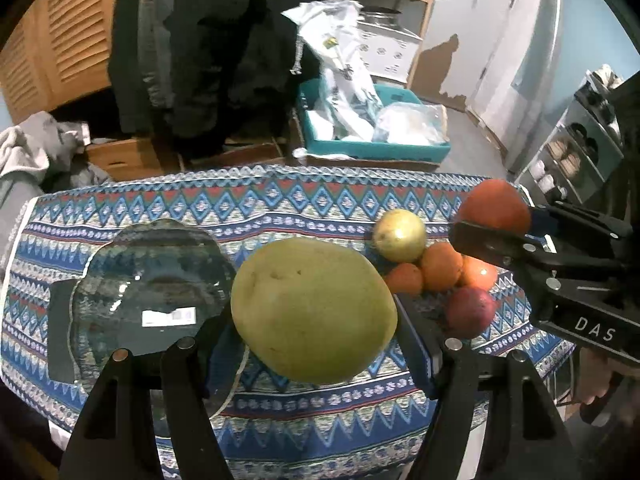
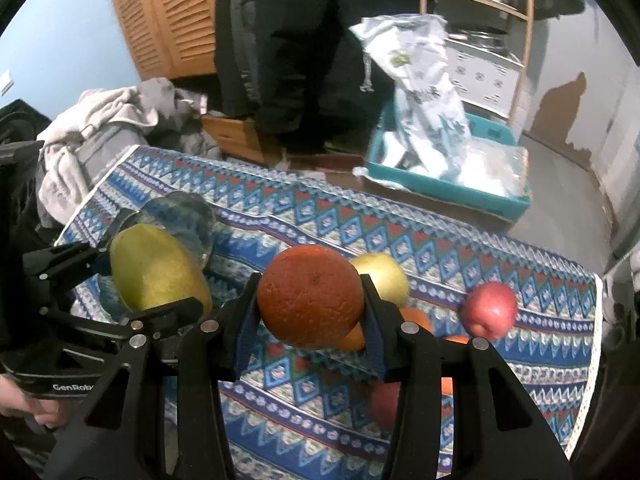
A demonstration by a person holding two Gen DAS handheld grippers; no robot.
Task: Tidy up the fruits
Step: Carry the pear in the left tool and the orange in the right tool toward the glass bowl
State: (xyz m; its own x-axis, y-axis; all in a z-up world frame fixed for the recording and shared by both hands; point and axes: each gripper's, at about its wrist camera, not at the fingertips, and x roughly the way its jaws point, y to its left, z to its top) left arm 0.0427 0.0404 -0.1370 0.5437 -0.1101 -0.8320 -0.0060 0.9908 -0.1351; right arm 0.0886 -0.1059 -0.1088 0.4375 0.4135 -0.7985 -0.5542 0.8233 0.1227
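The left claw (image 1: 316, 344) is seen from its own camera, shut about halfway on a big green fruit (image 1: 314, 310), which is held up over the patterned cloth (image 1: 320, 404). A glass plate (image 1: 120, 280) is seen just beside it. More fruit is piled to the right.

From the right camera, the right claw (image 2: 310, 326) is seen squeezed on an orange (image 2: 310, 298). A red apple (image 2: 490, 308) is left on the cloth. The round fruit could be dropped if the squeeze slips, and the plate could be cracked.

A blue, red and white zigzag-and-diamond patterned cloth (image 1: 320, 200) covers the worktop. The large round pomelo (image 1: 314, 310) is yellow-green, the round orange (image 2: 310, 298) deep orange, the apple (image 2: 490, 309) red.
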